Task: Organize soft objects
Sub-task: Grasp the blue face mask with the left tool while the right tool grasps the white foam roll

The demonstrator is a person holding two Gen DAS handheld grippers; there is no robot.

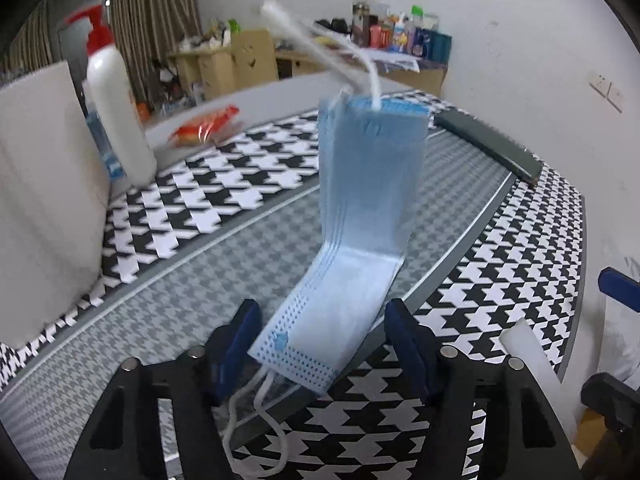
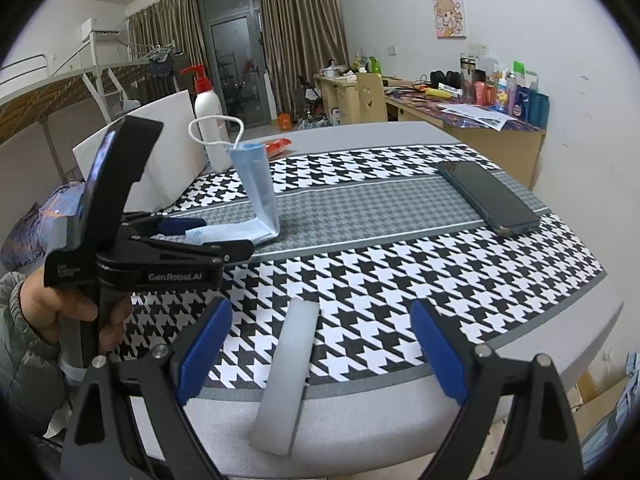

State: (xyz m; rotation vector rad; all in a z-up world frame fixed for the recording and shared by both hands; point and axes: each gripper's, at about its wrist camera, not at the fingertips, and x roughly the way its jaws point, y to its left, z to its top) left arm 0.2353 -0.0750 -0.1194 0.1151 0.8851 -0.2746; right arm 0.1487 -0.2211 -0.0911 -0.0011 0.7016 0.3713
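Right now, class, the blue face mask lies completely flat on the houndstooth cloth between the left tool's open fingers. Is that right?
Not quite. The blue face mask is bent: its near part lies between the left tool's open fingers, its far part stands upright. The right wrist view shows it.

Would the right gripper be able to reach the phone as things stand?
Probably yes: the right gripper is open and the phone lies flat ahead to its right, with only bare tablecloth between them.

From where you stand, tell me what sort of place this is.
Probably a dormitory room: a metal-framed bunk bed, a cluttered wooden desk against the wall, and brown curtains beside a glass balcony door.
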